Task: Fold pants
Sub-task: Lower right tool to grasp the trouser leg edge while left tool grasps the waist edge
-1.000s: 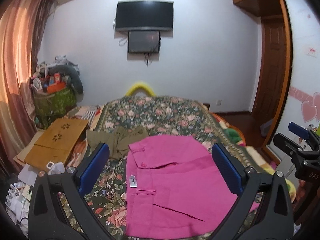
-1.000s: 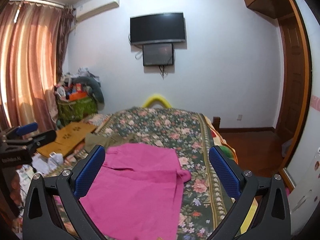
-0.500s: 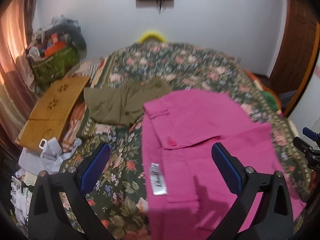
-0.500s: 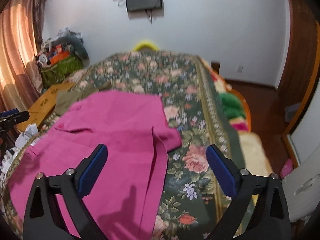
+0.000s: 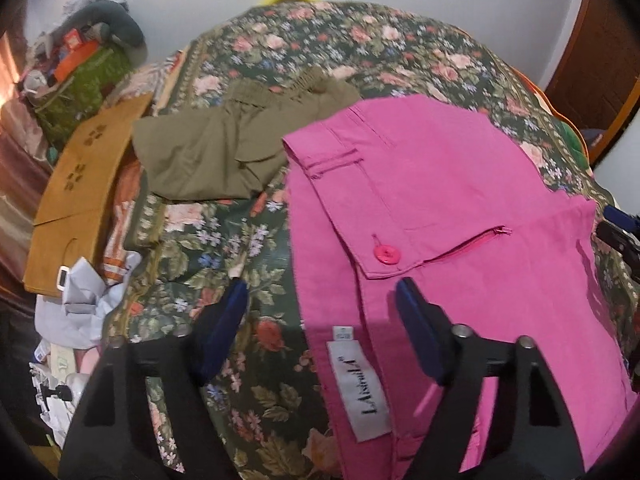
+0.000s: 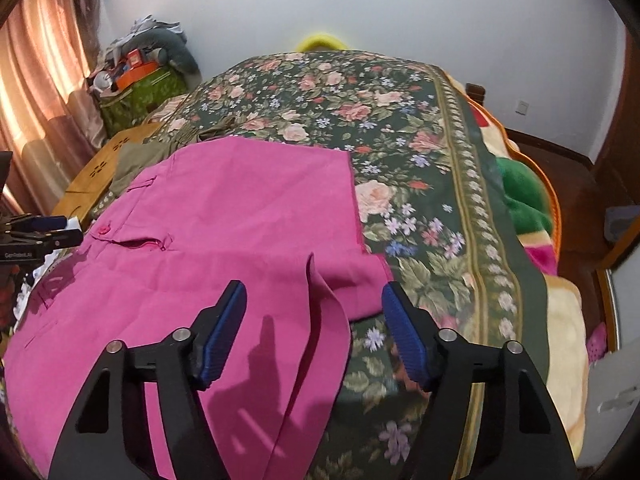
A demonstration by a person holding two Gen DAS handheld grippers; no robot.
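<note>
Pink pants (image 5: 460, 208) lie spread on the floral bedspread (image 5: 224, 240), waistband with a pink button (image 5: 386, 255) and a white label (image 5: 362, 388) at the left end. My left gripper (image 5: 320, 300) is open above the waistband's left edge, holding nothing. In the right wrist view the pants (image 6: 224, 232) stretch left, and a raised fold of a leg hem (image 6: 320, 292) lies between the open fingers of my right gripper (image 6: 314, 300), which holds nothing.
Olive-green pants (image 5: 224, 148) lie crumpled on the bed behind the pink ones. A wooden lap table (image 5: 76, 196) and papers (image 5: 84, 304) sit left of the bed. Colourful blankets (image 6: 520, 200) hang off the bed's right side. A clutter pile (image 6: 140, 68) stands by the curtain.
Both grippers have tilted down and moved closer to the pink pants. Their fingers have narrowed from wide open to a smaller gap.
</note>
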